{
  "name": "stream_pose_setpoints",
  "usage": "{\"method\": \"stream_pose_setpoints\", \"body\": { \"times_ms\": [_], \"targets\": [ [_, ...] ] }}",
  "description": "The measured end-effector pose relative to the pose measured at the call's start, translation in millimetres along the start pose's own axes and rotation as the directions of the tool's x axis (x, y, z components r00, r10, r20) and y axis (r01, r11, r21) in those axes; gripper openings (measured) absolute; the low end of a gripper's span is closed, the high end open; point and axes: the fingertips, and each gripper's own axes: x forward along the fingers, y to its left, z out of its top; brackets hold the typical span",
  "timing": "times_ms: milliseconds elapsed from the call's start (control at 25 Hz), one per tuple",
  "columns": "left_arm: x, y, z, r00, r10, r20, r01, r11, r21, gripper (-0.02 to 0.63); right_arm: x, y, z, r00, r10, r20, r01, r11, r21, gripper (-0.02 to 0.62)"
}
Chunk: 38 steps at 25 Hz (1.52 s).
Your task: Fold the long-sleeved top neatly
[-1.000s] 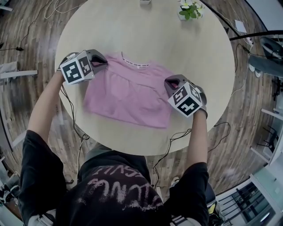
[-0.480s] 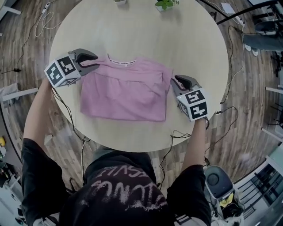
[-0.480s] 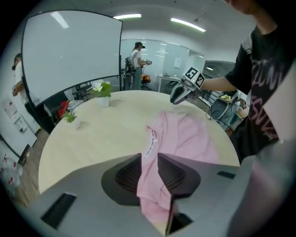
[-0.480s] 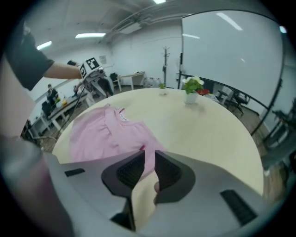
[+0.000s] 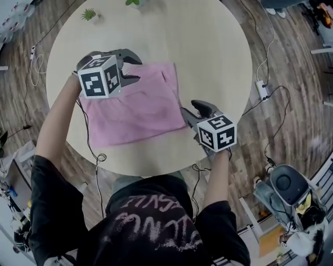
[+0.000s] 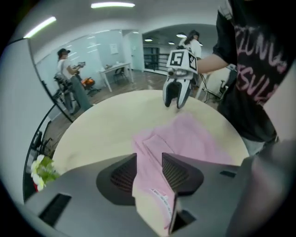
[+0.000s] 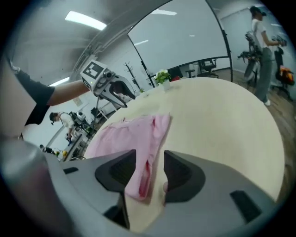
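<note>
The pink long-sleeved top [image 5: 132, 106] lies folded into a rough rectangle on the round beige table [image 5: 208, 52]. My left gripper [image 5: 138, 69] hovers over its far left corner. Its jaws have just been opening, and pink cloth [image 6: 157, 152] lies loose in the gap between them. My right gripper [image 5: 187, 107] is at the top's near right edge. Its jaws have also just been opening, with the folded edge [image 7: 144, 178] lying slack between them. In the left gripper view the right gripper [image 6: 178, 95] hangs over the far side of the top. In the right gripper view the left gripper [image 7: 118, 92] shows beyond it.
Two small potted plants [image 5: 89, 14] [image 5: 132, 2] stand at the table's far rim. Cables and a power strip [image 5: 261, 89] lie on the wooden floor. A chair [image 5: 286, 182] stands at the lower right. People stand in the background of both gripper views.
Both grippers have opened and let go of the top. The left one has swung inward over the far left corner, the right one back to the near right edge. The head view has turned.
</note>
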Motion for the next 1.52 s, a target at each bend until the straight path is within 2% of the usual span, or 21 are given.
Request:
{"method": "stream_pose_setpoints", "body": {
  "times_ms": [80,160,320,400,520,600,800,920,1040,1120,1200,1320,1520],
  "targets": [
    [22.8,-6.4,7.3,0.996,-0.054,-0.074,0.062,0.992,0.113,0.189,-2.1,7.9,-13.8,1.000,0.011,0.010,-0.011,0.999,0.042,0.208],
    [42.6,-11.4,14.6,0.988,-0.085,-0.132,0.112,0.971,0.210,0.214,-1.1,9.9,-32.6,1.000,-0.017,-0.025,0.018,0.999,0.043,0.220],
    [76.1,-14.2,22.6,0.970,-0.072,-0.234,0.160,0.909,0.385,0.259,1.1,12.5,-65.0,0.995,-0.055,-0.079,0.063,0.994,0.093,0.226],
    [90.3,-17.7,26.6,0.960,-0.083,-0.267,0.196,0.882,0.429,0.273,2.0,13.1,-70.6,0.996,-0.056,-0.068,0.064,0.989,0.131,0.225],
    [107.7,-17.6,29.8,0.942,-0.106,-0.319,0.252,0.849,0.463,0.299,8.1,14.6,-73.7,0.996,-0.063,-0.067,0.072,0.985,0.155,0.205],
    [117.0,-20.4,28.1,0.930,-0.126,-0.346,0.289,0.832,0.473,0.304,12.1,13.0,-78.4,0.992,-0.090,-0.083,0.103,0.982,0.160,0.158],
    [130.5,-19.5,23.9,0.886,-0.214,-0.412,0.392,0.819,0.418,0.336,14.5,11.3,-80.9,0.991,-0.105,-0.086,0.116,0.982,0.147,0.138],
    [134.1,-17.5,25.5,0.856,-0.235,-0.460,0.434,0.809,0.396,0.350,14.7,7.4,-81.2,0.987,-0.131,-0.095,0.143,0.981,0.135,0.105],
    [134.6,-18.3,28.9,0.843,-0.234,-0.484,0.447,0.806,0.389,0.320,13.4,2.1,-81.8,0.983,-0.157,-0.093,0.169,0.975,0.142,0.067],
    [132.6,-24.0,28.8,0.835,-0.247,-0.492,0.463,0.797,0.387,0.238,12.2,0.4,-82.5,0.982,-0.167,-0.086,0.179,0.972,0.153,0.042],
    [129.8,-29.3,29.5,0.839,-0.245,-0.486,0.460,0.797,0.392,0.166,9.0,-0.6,-84.0,0.980,-0.183,-0.077,0.193,0.968,0.158,0.036],
    [124.6,-31.0,38.9,0.877,-0.208,-0.432,0.399,0.817,0.417,0.104,-2.3,-2.1,-85.5,0.974,-0.219,-0.059,0.225,0.964,0.145,0.032],
    [105.2,-26.2,68.3,0.941,-0.141,-0.309,0.275,0.849,0.450,0.087,-34.0,-4.9,-77.3,0.951,-0.309,-0.020,0.309,0.941,0.140,0.029]
  ]
}}
